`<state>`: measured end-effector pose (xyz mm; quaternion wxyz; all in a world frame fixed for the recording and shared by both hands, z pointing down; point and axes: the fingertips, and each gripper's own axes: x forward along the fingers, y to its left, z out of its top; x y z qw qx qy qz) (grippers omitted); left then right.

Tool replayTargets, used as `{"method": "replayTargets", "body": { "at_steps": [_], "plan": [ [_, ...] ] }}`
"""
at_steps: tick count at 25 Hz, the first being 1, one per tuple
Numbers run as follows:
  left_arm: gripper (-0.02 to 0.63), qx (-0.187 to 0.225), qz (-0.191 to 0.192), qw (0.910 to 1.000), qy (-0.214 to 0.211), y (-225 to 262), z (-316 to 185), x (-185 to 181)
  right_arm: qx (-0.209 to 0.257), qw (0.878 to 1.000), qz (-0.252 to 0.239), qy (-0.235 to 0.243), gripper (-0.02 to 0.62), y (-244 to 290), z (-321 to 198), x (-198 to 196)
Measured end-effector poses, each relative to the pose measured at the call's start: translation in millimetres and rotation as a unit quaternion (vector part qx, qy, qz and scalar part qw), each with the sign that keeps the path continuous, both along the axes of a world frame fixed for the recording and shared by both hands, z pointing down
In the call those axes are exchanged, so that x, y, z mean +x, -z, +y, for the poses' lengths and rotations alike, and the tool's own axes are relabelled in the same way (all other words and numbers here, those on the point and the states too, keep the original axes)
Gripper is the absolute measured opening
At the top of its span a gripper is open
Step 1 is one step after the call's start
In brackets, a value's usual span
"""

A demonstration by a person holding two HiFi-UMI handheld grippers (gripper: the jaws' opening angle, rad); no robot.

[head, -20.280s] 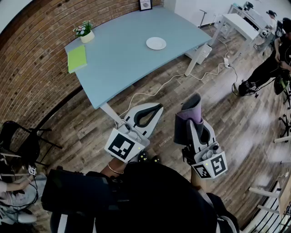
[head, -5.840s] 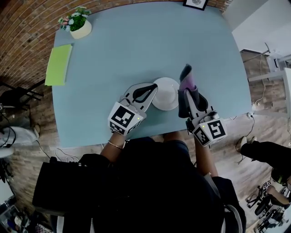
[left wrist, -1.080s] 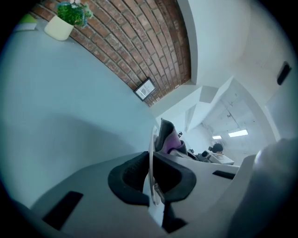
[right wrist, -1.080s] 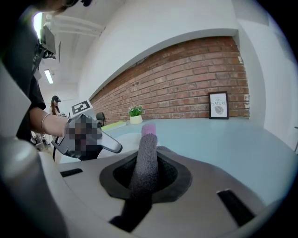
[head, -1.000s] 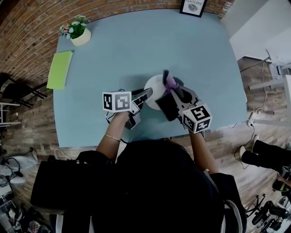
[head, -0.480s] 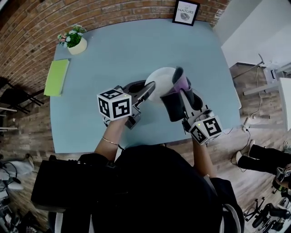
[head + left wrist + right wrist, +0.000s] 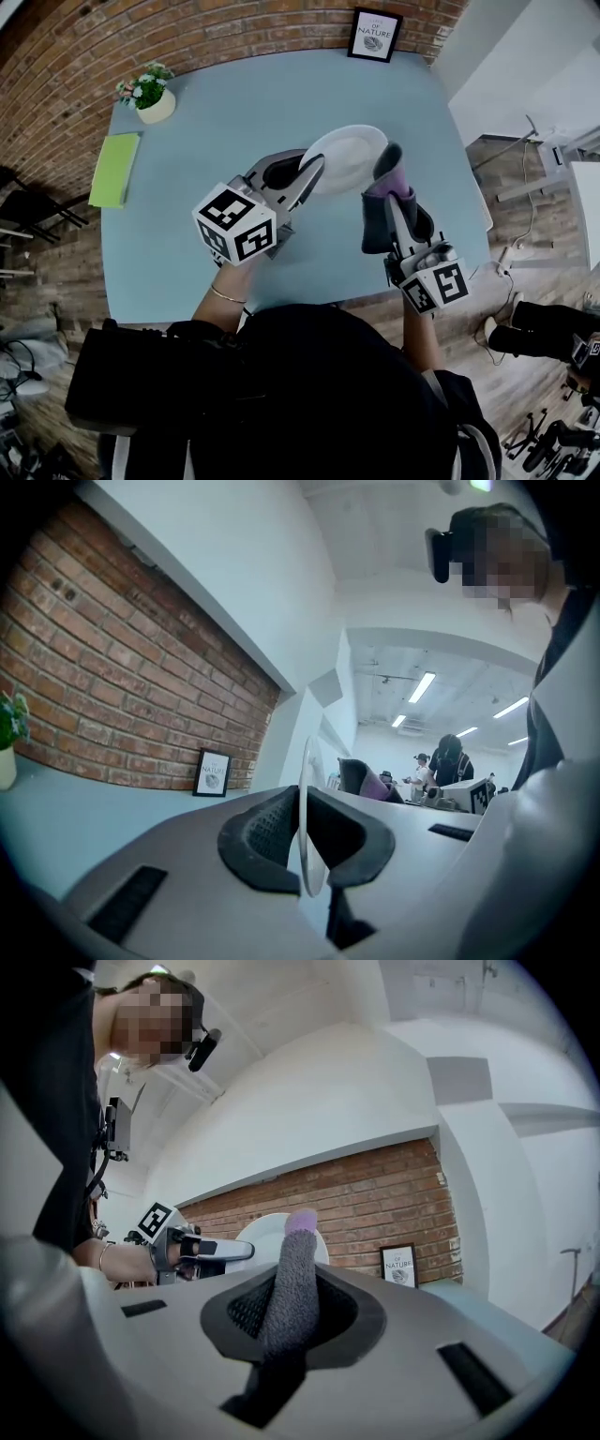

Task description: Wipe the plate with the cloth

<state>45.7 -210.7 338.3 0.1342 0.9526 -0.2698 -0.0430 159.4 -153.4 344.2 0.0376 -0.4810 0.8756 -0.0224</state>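
The white plate (image 7: 345, 157) is lifted off the blue table (image 7: 187, 159), held by its near rim in my left gripper (image 7: 309, 173), which is shut on it. In the left gripper view the plate (image 7: 307, 836) stands edge-on between the jaws of the left gripper (image 7: 306, 855). My right gripper (image 7: 386, 199) is shut on a grey and purple cloth (image 7: 386, 192), just right of the plate. In the right gripper view the cloth (image 7: 292, 1288) sticks up between the jaws of the right gripper (image 7: 291, 1321), with the plate (image 7: 272, 1237) behind it.
A green notebook (image 7: 114, 169) and a potted plant (image 7: 145, 92) sit at the table's left side. A framed picture (image 7: 373, 35) leans on the brick wall at the back. Wooden floor lies to the right of the table.
Both grippers have risen over the last second. The plate has come up off the table in the left gripper, which rolled, and the cloth rose beside it.
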Motion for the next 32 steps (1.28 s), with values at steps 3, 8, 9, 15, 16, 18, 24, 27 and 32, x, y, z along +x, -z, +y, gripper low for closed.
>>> {"method": "replayTargets", "body": {
  "at_steps": [3,8,9,15,16,18,24,27,32],
  "plan": [
    [0.025,0.031,-0.003,0.9995,0.006,14.9,2.3,-2.0,0.014,1.000,-0.009,-0.006,0.038,10.3,3.0,4.0],
    [0.025,0.071,-0.016,0.9972,0.014,34.7,7.2,-5.6,0.061,0.998,-0.023,0.001,0.040,40.2,7.9,-1.0],
    [0.025,0.079,-0.022,0.9965,0.013,36.9,8.8,-5.0,0.074,0.997,-0.022,0.003,0.038,47.9,9.6,-3.5],
    [0.025,0.120,-0.053,0.9912,0.013,44.0,20.1,0.1,0.150,0.989,0.006,0.006,0.038,85.3,22.1,-13.3],
    [0.025,0.126,-0.053,0.9905,0.012,46.0,22.3,1.3,0.162,0.987,0.005,0.008,0.038,91.7,24.2,-15.2],
    [0.025,0.135,-0.052,0.9895,0.011,50.2,25.9,3.6,0.184,0.983,0.000,0.013,0.038,105.3,28.3,-19.7],
    [0.025,0.135,-0.053,0.9893,0.013,55.9,33.2,8.7,0.241,0.969,0.015,0.048,0.038,137.0,42.2,-49.3],
    [0.025,0.131,-0.050,0.9900,0.014,56.8,36.0,9.9,0.256,0.963,0.032,0.072,0.040,139.4,45.7,-68.6],
    [0.025,0.125,-0.039,0.9914,0.008,61.8,41.0,11.8,0.254,0.961,0.065,0.094,0.040,131.3,44.6,-94.1]
  ]
}}
